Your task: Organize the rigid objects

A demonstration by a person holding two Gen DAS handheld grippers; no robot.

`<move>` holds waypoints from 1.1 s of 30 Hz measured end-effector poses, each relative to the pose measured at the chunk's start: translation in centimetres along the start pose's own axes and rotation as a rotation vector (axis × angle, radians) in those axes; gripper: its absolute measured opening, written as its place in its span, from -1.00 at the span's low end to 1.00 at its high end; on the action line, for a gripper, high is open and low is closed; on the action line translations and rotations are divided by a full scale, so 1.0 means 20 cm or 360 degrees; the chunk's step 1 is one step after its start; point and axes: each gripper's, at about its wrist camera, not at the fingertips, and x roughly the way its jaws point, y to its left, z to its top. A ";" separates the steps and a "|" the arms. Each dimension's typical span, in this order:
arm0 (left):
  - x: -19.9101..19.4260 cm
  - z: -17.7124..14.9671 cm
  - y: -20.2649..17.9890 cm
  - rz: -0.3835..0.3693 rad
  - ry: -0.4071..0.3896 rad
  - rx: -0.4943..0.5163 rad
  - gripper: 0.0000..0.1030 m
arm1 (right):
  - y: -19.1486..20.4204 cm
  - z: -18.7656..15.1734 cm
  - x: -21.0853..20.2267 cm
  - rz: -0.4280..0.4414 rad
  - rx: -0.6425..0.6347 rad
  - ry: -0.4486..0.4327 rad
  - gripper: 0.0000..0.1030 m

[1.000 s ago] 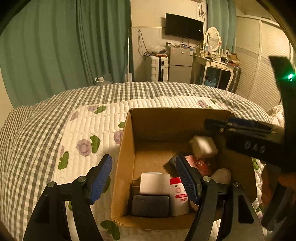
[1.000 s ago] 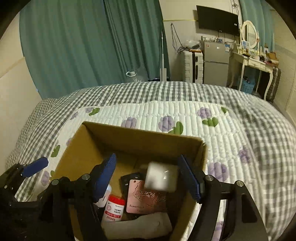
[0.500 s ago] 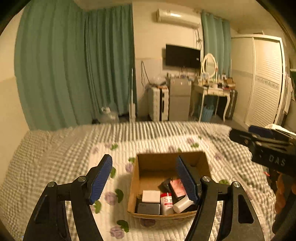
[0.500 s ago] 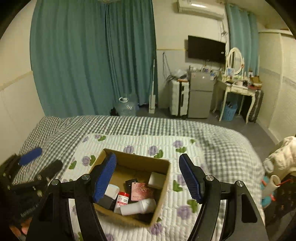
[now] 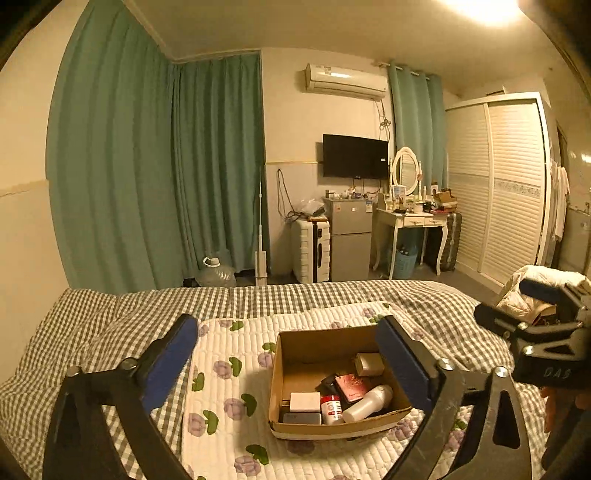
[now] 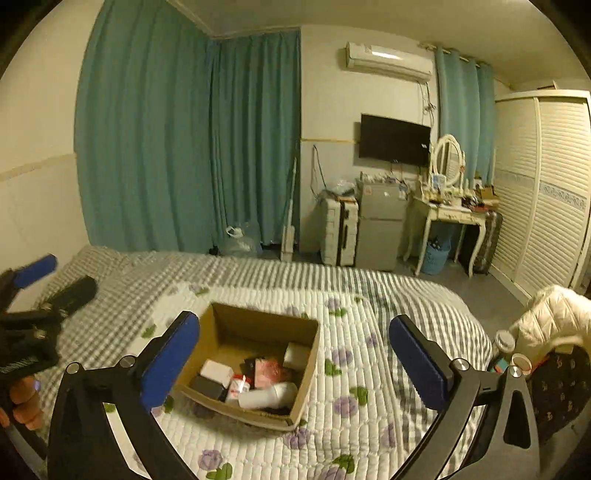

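Both grippers, left [image 5: 286,354] and right [image 6: 295,360], pulled back from cardboard box [image 5: 295,341]; jaws just spread wide, empty.

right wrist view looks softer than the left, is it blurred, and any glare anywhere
Right wrist view: slight motion blur, smearing the cardboard box and its contents; cooler colour cast. Left wrist view: sharper, warm yellow cast, with ceiling light glare blown out at the top right. Both bend straight lines, fisheye.

curtains [image 5: 155,166] teal | bedspread [image 5: 110,317] grey-white check | box [image 5: 295,343] brown
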 end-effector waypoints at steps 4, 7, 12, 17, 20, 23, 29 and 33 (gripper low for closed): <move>0.08 -0.17 0.00 0.0004 -0.0030 0.0035 1.00 | 0.02 -0.17 0.10 -0.0032 0.0012 -0.0048 1.00; 0.15 -0.31 0.00 0.0041 -0.0036 0.0054 1.00 | 0.03 -0.31 0.18 -0.0038 0.0053 -0.0095 1.00; 0.23 -0.55 0.02 0.0103 -0.0079 0.0027 1.00 | 0.03 -0.55 0.27 -0.0149 0.0067 -0.0184 1.00; 0.25 -0.65 0.03 0.0096 -0.0038 0.0057 1.00 | 0.06 -0.64 0.33 -0.0165 -0.0006 -0.0140 1.00; 0.25 -0.67 0.04 0.0068 -0.0029 0.0024 1.00 | 0.06 -0.65 0.34 -0.0154 0.0013 -0.0130 1.00; 0.24 -0.67 0.04 0.0062 -0.0037 0.0021 1.00 | 0.07 -0.66 0.34 -0.0140 0.0009 -0.0127 1.00; 0.23 -0.67 0.04 0.0063 -0.0039 0.0015 1.00 | 0.09 -0.67 0.33 -0.0141 -0.0016 -0.0137 1.00; 0.24 -0.68 0.04 0.0057 -0.0026 0.0003 1.00 | 0.10 -0.67 0.33 -0.0137 -0.0022 -0.0142 1.00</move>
